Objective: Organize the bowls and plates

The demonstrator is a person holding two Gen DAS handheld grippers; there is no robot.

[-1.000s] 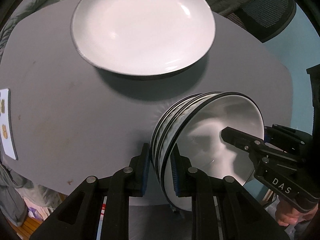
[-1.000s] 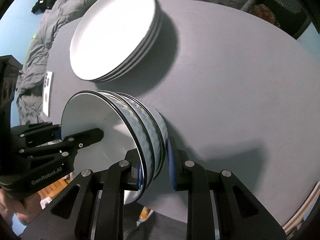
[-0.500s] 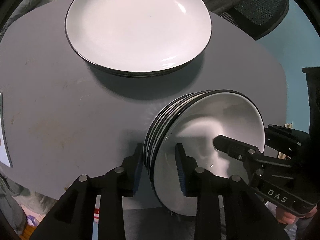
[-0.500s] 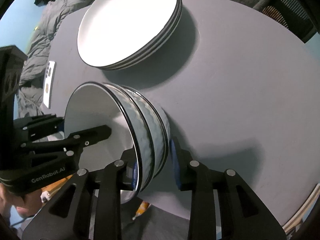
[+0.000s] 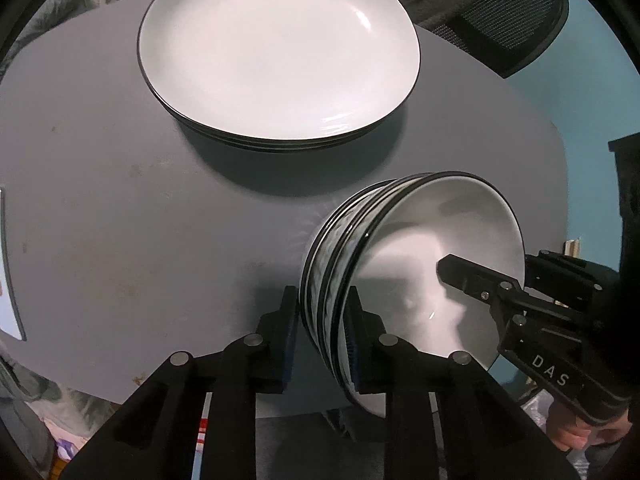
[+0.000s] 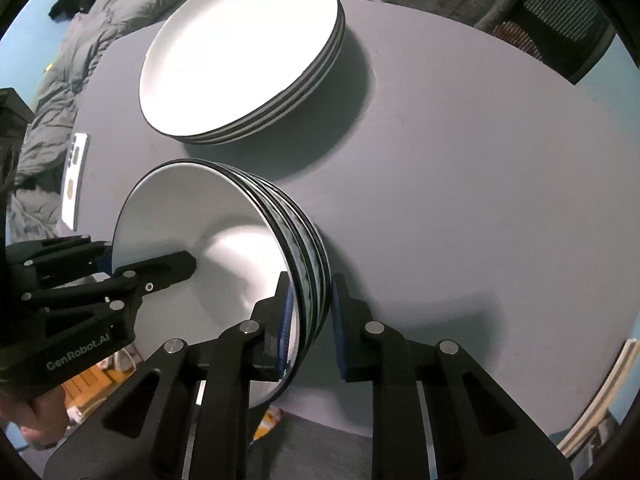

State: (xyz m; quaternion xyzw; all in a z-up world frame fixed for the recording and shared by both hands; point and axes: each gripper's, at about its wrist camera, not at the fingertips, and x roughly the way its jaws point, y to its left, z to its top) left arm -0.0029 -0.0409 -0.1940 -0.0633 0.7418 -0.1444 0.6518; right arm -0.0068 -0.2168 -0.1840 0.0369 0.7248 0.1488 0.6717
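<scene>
A stack of white bowls (image 5: 420,248) with dark rims and ribbed blue-grey outsides stands near the front edge of the grey table (image 5: 100,200). My left gripper (image 5: 321,316) straddles the stack's left rim, one finger inside and one outside, its jaws closing with the blue pads against the bowls. My right gripper (image 6: 311,308) straddles the opposite rim of the bowls (image 6: 192,216) the same way, jaws closing on them. Behind the bowls sits a pile of white plates (image 5: 280,52), also shown in the right wrist view (image 6: 240,48).
A white phone-like slab (image 6: 74,180) lies at the table's left edge. A black mesh chair (image 5: 500,20) stands behind the table, and a grey jacket (image 6: 80,40) is heaped at the far left. Bare tabletop (image 6: 460,200) stretches right of the bowls.
Both grippers' jaws spread a little around the bowl rims half a second ago and have narrowed onto them again. The bowl stack and the plates stay where they were.
</scene>
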